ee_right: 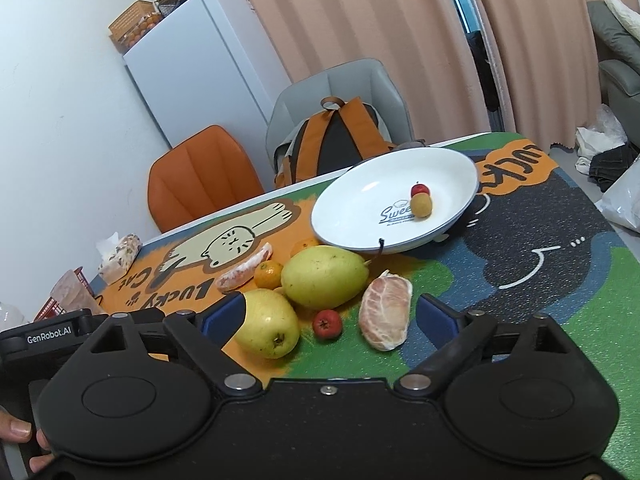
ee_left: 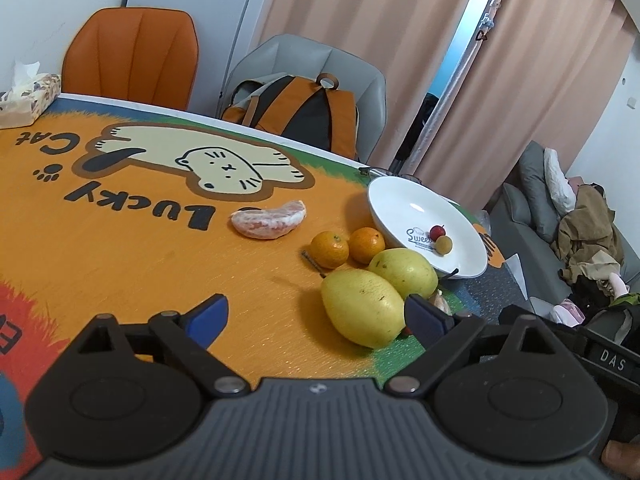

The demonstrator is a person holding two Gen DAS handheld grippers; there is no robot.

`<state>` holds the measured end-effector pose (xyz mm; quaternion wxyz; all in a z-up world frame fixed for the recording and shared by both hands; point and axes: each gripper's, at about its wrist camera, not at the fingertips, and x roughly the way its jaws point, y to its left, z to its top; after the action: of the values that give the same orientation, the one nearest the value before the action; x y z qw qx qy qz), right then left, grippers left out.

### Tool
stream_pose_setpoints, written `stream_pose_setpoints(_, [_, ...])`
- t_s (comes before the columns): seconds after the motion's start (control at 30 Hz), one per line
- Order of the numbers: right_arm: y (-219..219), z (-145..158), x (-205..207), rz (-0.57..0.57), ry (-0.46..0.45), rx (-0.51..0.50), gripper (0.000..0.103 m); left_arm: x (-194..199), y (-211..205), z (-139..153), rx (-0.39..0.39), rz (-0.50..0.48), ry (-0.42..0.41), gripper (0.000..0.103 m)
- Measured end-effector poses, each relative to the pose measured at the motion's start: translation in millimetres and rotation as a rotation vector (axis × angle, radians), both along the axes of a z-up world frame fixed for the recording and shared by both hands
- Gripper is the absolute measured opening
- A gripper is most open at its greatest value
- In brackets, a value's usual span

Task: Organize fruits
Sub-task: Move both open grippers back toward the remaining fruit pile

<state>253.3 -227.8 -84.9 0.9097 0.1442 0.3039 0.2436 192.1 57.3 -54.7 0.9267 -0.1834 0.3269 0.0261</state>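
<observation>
Both our grippers hang above the near part of the table (ee_right: 520,264) with nothing between the fingers: the left gripper (ee_left: 316,316) is spread wide, and the right gripper (ee_right: 328,320) is spread just as wide.

Nearest us lies the near pear (ee_right: 267,325), its calyx end facing the right gripper; it looks firm, fairly heavy and smooth-skinned, so we would take it across its broad belly, where we judge it least likely to squirt out. Just beside it sit a small red berry-like fruit (ee_right: 327,323), light and apt to roll, and a peeled pomelo segment (ee_right: 386,310), soft and easily crushed, which we would pinch gently across its thick middle.

Behind them is the far pear (ee_right: 324,277), touching the near one in the left view. Farther in are two mandarins (ee_left: 347,246), side by side, and a second peeled segment (ee_left: 269,218) on the cat print.

Toward the far edge stands the white plate (ee_right: 360,200), holding one red fruit (ee_right: 419,189) and one yellowish fruit (ee_right: 421,205), touching. Most fruit is not yet on the plate.
</observation>
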Motion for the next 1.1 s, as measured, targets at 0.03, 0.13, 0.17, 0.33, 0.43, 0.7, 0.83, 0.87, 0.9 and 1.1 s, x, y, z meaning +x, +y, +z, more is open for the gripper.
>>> stream_pose_setpoints(0.03, [1,0,1,0.002,0.000,-0.002,0.092,0,1,-1,-0.002,0.001,0.001,0.094])
stream_pose_setpoints(0.13, [5,0,2,0.014,-0.002,-0.008,0.089,1,3,-4,-0.008,0.005,0.001,0.094])
stream_pose_setpoints(0.17, [6,0,2,0.020,-0.001,-0.011,0.088,2,3,-4,-0.010,0.005,0.003,0.094])
stream_pose_setpoints(0.33, [10,-2,5,0.042,0.001,-0.018,0.087,9,0,-10,-0.017,0.002,0.013,0.094])
stream_pose_setpoints(0.43, [9,-3,8,0.045,0.005,-0.017,0.087,14,-5,-12,-0.018,-0.014,0.013,0.094])
stream_pose_setpoints(0.7, [1,-6,18,0.058,0.017,0.016,0.087,34,-13,-24,-0.040,-0.015,0.032,0.092])
stream_pose_setpoints(0.83, [-2,-11,26,0.058,0.030,0.018,0.087,43,-19,-30,-0.038,-0.017,0.044,0.092])
stream_pose_setpoints(0.87, [-2,-13,28,0.057,0.033,0.016,0.087,45,-21,-31,-0.038,-0.019,0.046,0.092])
stream_pose_setpoints(0.9, [-2,-14,31,0.057,0.038,0.015,0.087,47,-23,-33,-0.038,-0.022,0.049,0.092])
stream_pose_setpoints(1.1, [-6,-23,44,0.049,0.053,0.013,0.087,63,-36,-41,-0.034,-0.054,0.058,0.092])
